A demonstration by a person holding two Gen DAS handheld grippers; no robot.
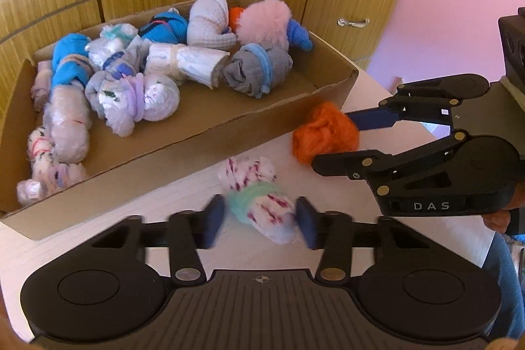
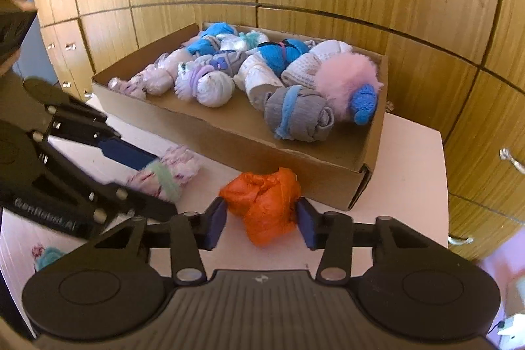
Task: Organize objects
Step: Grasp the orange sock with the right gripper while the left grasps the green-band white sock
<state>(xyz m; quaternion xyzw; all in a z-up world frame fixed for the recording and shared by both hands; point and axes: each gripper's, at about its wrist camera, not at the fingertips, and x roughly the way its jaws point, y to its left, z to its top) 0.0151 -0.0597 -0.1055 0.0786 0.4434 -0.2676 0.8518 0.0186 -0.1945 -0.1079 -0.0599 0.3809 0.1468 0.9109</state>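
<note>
Gripping comes first on the left: left gripper (image 1: 261, 217) stands narrowed around the white-and-magenta sock bundle (image 1: 259, 195) on the white table (image 1: 98, 238), pads at both flanks, contact blurred. Best squeeze across the green band so the roll holds together. Beyond, the cardboard box (image 1: 203, 136) holds many rolled pairs; open floor lies near its front wall. Right gripper (image 2: 261, 218) is clamped on the orange bundle (image 2: 264, 202), just beside the box; lift clear of the wall before crossing.
</note>
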